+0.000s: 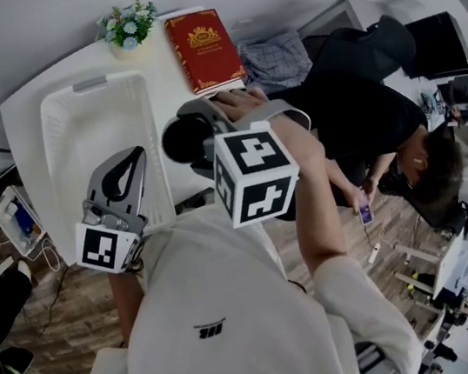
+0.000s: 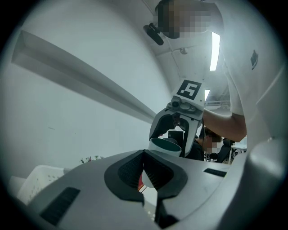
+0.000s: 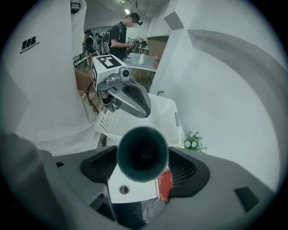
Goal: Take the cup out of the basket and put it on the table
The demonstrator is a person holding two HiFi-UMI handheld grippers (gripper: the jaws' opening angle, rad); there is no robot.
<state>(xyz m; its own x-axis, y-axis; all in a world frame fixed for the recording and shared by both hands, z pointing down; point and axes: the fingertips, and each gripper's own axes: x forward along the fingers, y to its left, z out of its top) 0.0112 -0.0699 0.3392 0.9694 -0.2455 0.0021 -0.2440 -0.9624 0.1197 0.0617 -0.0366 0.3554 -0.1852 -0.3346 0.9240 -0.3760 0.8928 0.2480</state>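
Observation:
A white cup with a dark teal inside (image 3: 142,154) is clamped between the jaws of my right gripper (image 3: 143,167), its mouth facing that camera. In the head view the cup (image 1: 181,139) hangs in the right gripper (image 1: 190,134) above the white table (image 1: 164,78), just right of the white basket (image 1: 105,149). My left gripper (image 1: 130,167) hovers over the basket's near right part, shut with nothing in it. From the left gripper view the cup (image 2: 164,146) shows beyond the shut jaws, held by the right gripper (image 2: 173,134).
A red book (image 1: 203,50) lies at the table's far side, with a small pot of flowers (image 1: 128,27) to its left. A seated person in black (image 1: 364,117) is right of the table. Cables and a charger box (image 1: 18,223) lie on the floor at left.

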